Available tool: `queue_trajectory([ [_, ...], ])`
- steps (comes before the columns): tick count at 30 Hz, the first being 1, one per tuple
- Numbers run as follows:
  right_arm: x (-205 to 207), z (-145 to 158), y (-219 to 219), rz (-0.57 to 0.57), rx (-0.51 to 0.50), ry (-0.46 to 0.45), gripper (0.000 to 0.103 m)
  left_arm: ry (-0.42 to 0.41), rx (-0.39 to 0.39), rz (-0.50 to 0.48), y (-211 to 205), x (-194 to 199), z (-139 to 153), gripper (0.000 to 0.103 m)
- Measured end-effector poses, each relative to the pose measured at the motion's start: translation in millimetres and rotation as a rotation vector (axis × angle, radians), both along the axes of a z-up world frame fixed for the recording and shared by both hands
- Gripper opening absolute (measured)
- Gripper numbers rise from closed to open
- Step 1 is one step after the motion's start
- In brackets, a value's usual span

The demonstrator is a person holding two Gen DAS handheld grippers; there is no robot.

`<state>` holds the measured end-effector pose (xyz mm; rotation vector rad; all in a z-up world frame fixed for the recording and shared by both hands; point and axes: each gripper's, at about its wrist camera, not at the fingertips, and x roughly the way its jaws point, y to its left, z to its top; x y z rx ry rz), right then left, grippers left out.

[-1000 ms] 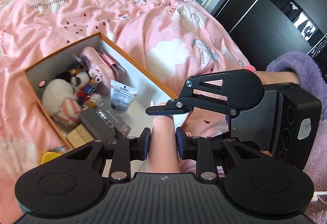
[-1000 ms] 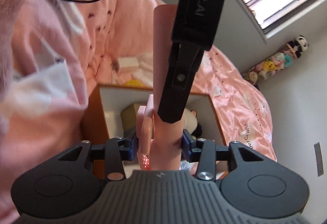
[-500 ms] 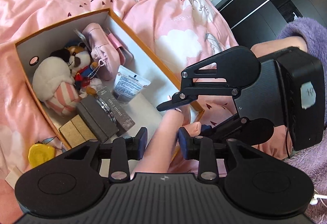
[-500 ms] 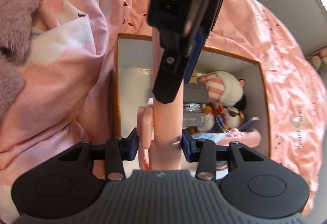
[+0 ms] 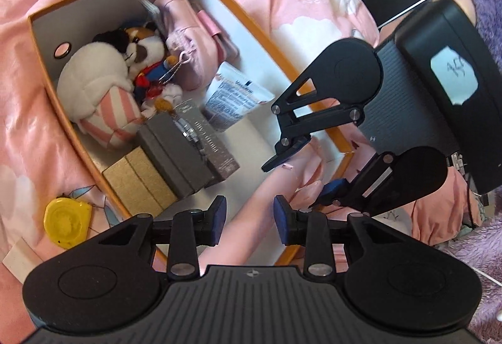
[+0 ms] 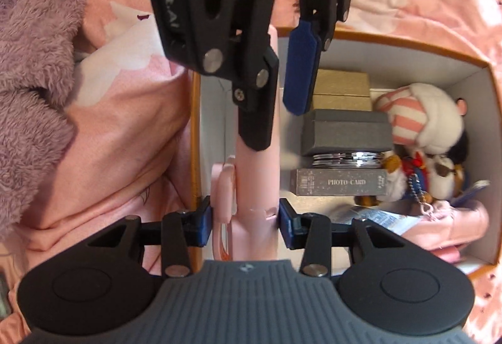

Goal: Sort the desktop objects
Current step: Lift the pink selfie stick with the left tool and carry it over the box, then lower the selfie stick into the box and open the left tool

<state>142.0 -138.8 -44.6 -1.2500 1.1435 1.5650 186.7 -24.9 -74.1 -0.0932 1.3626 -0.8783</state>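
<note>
Whereas a second earlier the left gripper [image 5: 249, 209] had been clamped on the pink wand [image 5: 260, 206], its jaws now stood apart; the shaft passed between the blue pads [image 5: 219, 212] with a gap showing on the left side, though I could not tell whether the right pad still brushed it. Over the same second the orange-rimmed box [image 5: 238, 8] had grown larger in both views, so both tools had come down towards it; I judged that the wand was being handed wholly to the right gripper [image 6: 244, 223] for placing, and that the left one only needed to back off.

That right gripper was closed on the wand's looped end, shaft and loop [image 6: 222, 202] squeezed together between its pads.

The wand hung over the bare strip of box floor; in the left wrist view this strip ran along the right wall, to the right of the photo card case [image 6: 342, 182] and the grey case [image 5: 172, 152]. Whether it touched the floor I could not tell.

Its long axis ran roughly parallel to that wall; seen from the left wrist it went from near centre to far right, looped end far; seen from the right wrist it pointed straight ahead, plain end farthest.

The plush toy [image 5: 94, 86] lay in the box's far left part.
</note>
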Motion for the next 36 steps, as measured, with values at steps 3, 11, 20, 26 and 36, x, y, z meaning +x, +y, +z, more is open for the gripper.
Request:
queue_trajectory([
  [3,8,-8,7,0.018,-0.042,0.055,0.044,0.008,0.012,-0.005,-4,1,-6,0.037],
  [11,20,-34,15,0.031,-0.078,0.149,0.044,-0.035,0.032,0.018,7,4,-2,0.037],
  [20,30,-52,20,-0.019,-0.089,0.201,0.045,-0.056,0.054,0.052,14,3,2,0.037],
  [26,32,-58,24,-0.039,-0.109,0.219,0.045,-0.057,0.07,0.061,14,2,-2,0.037],
  [36,32,-57,27,-0.068,-0.117,0.204,0.047,-0.071,0.077,0.072,17,-4,5,0.038],
])
